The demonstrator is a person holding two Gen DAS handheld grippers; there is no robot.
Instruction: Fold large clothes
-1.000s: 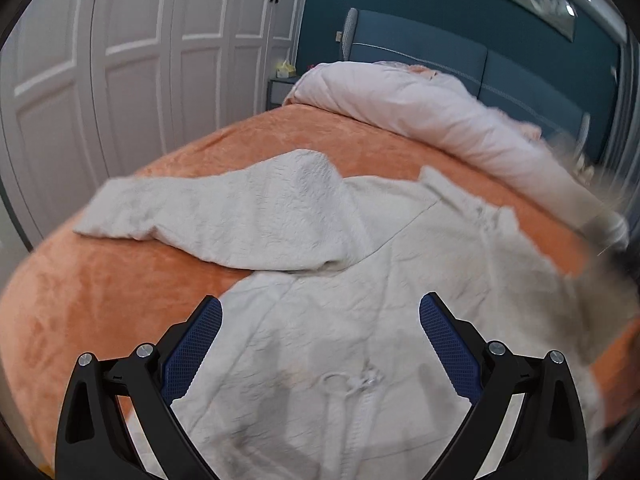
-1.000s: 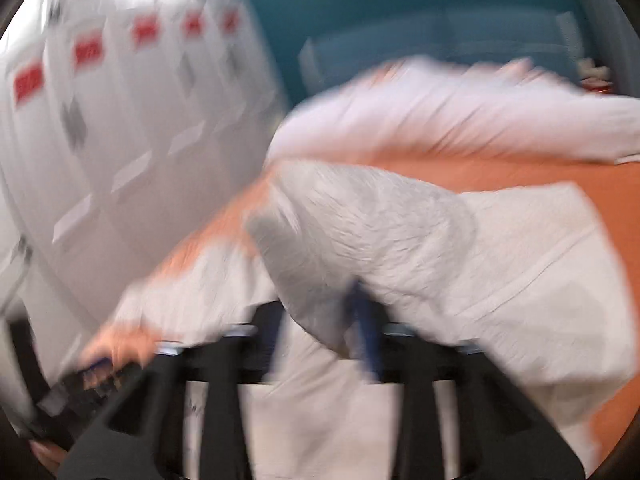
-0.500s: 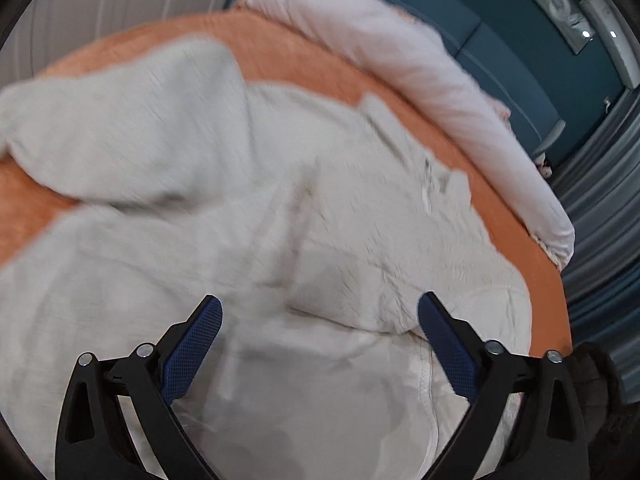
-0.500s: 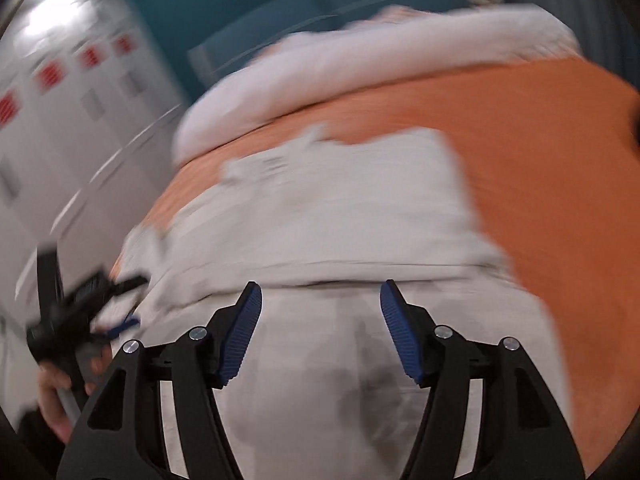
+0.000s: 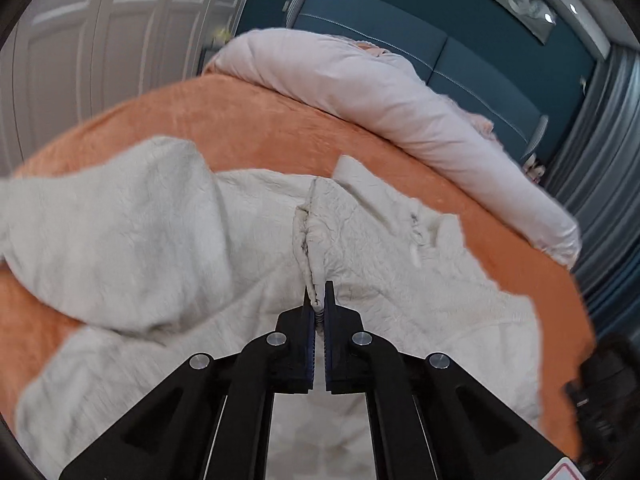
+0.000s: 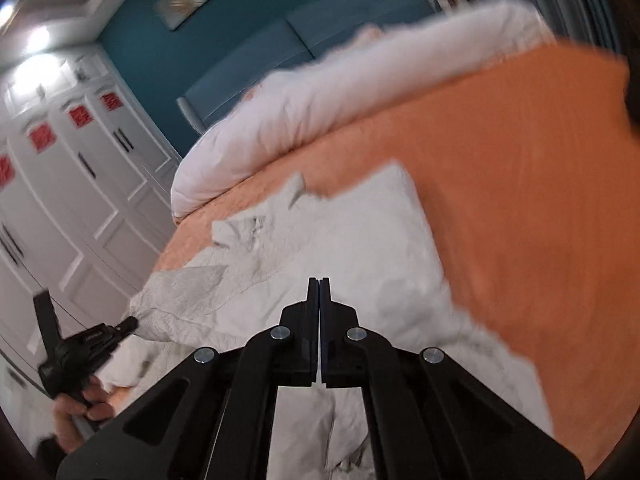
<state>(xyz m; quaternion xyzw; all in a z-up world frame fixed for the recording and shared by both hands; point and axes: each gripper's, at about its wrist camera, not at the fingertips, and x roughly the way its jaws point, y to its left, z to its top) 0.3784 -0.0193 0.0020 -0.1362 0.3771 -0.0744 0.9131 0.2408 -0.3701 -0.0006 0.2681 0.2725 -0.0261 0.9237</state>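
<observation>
Jacket, one, pale, lies spread on one orange bed. Left tongs have just closed, pinching a fabric ridge; right tongs have just closed too, nothing visible between them. Risk: thin pinch slips when lifted, fold collapses. One duvet beyond.

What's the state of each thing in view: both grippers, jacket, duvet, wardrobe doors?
Left gripper: just closed, pinching a ridge of jacket fabric.
Right gripper: just closed; no fabric visible between the jaws.
Jacket: spread on the bed, rumpled, one sleeve folded across.
Duvet: bunched near the headboard.
Wardrobe doors: shut.
</observation>
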